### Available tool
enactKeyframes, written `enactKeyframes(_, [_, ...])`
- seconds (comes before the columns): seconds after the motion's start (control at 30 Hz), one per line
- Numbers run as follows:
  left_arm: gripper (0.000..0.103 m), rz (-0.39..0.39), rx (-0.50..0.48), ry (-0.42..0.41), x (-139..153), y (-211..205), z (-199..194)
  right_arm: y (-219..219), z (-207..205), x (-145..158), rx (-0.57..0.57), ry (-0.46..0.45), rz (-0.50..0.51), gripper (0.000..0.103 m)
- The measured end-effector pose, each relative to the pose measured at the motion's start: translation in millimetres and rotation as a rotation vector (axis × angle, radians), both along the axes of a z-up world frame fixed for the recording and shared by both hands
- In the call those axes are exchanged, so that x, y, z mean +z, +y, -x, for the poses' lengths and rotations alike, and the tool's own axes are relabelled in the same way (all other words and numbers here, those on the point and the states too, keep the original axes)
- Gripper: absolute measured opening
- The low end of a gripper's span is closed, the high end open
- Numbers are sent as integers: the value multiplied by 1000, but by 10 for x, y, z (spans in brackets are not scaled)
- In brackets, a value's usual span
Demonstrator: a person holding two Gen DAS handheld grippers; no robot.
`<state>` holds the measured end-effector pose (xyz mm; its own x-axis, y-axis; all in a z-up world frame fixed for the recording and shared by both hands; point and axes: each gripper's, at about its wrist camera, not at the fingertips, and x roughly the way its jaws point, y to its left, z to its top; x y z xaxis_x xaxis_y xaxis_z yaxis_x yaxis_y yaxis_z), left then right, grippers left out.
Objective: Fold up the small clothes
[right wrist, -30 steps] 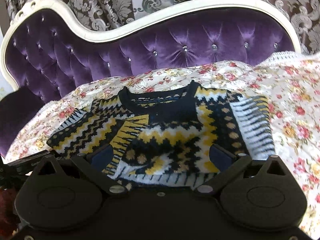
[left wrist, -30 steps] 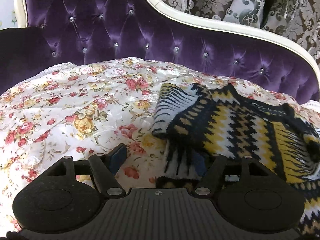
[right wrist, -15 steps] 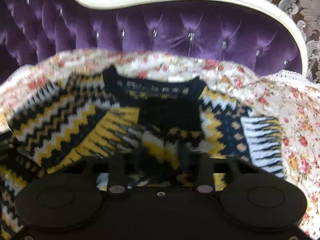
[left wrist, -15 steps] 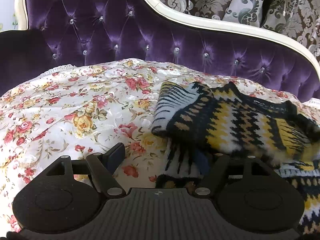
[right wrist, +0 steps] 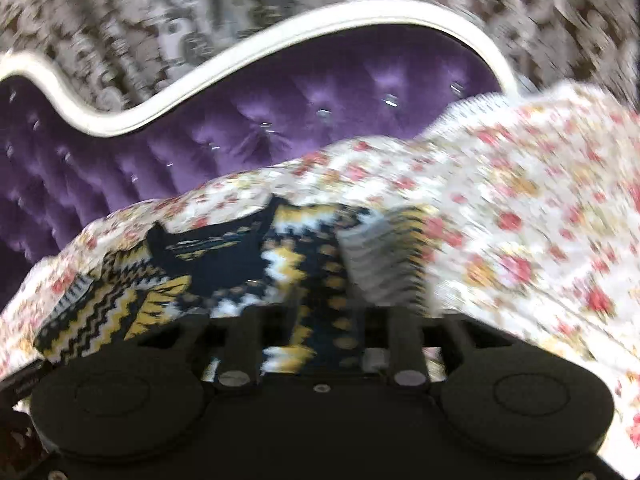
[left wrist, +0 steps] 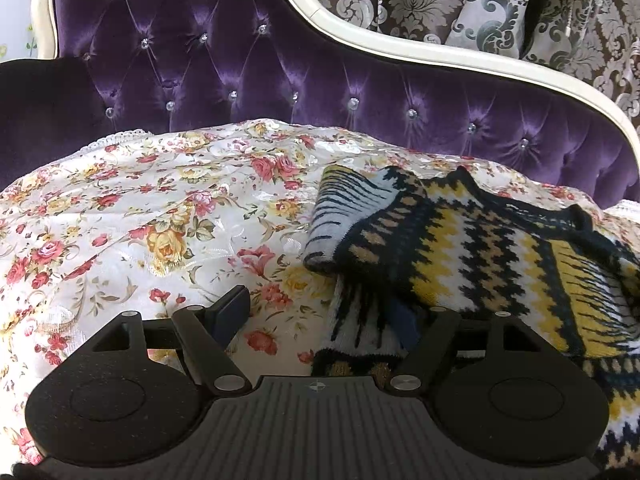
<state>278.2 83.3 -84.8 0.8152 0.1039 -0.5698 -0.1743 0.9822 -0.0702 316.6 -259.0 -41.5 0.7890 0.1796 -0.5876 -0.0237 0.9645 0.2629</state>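
Sweater part-folded on floral bedspread; slip and snag risks noted.

The knit sweater (left wrist: 472, 248) lies at lower right of the left view, one sleeve doubled over. Left claw (left wrist: 324, 316) stands wide, one finger under the hem: closing there may pinch the bedspread (left wrist: 168, 216) too. Right claw (right wrist: 316, 332) appears narrowed on sweater cloth, though blur prevents certainty; a shallow bite could drop the fold.
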Motion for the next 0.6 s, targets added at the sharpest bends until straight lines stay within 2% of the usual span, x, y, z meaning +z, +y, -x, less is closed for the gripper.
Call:
enactKeyframes(0.03, [74, 1, 0, -1, -1, 0, 0, 137, -44, 43, 29, -16, 20, 73])
enactKeyframes(0.17, [74, 2, 1, -3, -1, -1, 0, 583, -309, 88, 121, -22, 119, 72])
enactKeyframes(0.3, [74, 6, 1, -4, 2, 0, 1, 983, -560, -88, 151, 37, 242, 72])
enactKeyframes(0.43, [74, 7, 2, -7, 2, 0, 3, 1147, -657, -283, 167, 89, 345, 69])
enactKeyframes(0.47, [74, 8, 2, -8, 2, 1, 4, 1131, -645, -291, 173, 82, 344, 58])
enactKeyframes(0.5, [74, 9, 2, -9, 0, 3, 9, 1098, -642, -274, 173, 85, 337, 11])
enactKeyframes(0.53, [73, 11, 2, -9, 0, 5, 9, 1050, -641, -241, 174, 87, 315, 13])
enactKeyframes(0.6, [73, 12, 3, -10, -2, 5, 14, 848, -545, -78, 146, 25, 205, 10])
